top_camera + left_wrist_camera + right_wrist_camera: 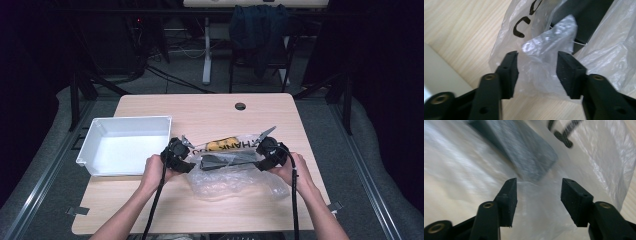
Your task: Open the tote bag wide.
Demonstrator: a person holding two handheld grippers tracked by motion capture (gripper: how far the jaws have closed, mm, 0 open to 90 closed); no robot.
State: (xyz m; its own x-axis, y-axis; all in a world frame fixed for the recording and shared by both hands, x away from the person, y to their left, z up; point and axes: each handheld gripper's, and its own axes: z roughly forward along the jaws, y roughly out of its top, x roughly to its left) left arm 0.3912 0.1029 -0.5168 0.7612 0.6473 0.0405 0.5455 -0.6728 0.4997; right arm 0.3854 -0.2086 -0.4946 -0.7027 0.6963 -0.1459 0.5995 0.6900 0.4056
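Note:
A clear plastic bag (235, 176) with black lettering lies crumpled near the front middle of the table. Inside it are a dark flat object (227, 160) and something yellow (222, 144). My left gripper (192, 162) is at the bag's left end and my right gripper (260, 161) at its right end, each held in a hand. In the left gripper view the left gripper (537, 67) is open, with a loose fold of the bag (549, 37) between its jaws and the pads not pressing it. The right gripper (539, 195) is open just above the bag (461, 170), close to the dark object (524, 150).
A white plastic bin (130, 119) stands at the left of the wooden table (200, 107), close to my left hand. A cable hole (240, 106) is near the far edge. A chair with a dark jacket (260, 30) stands beyond the table.

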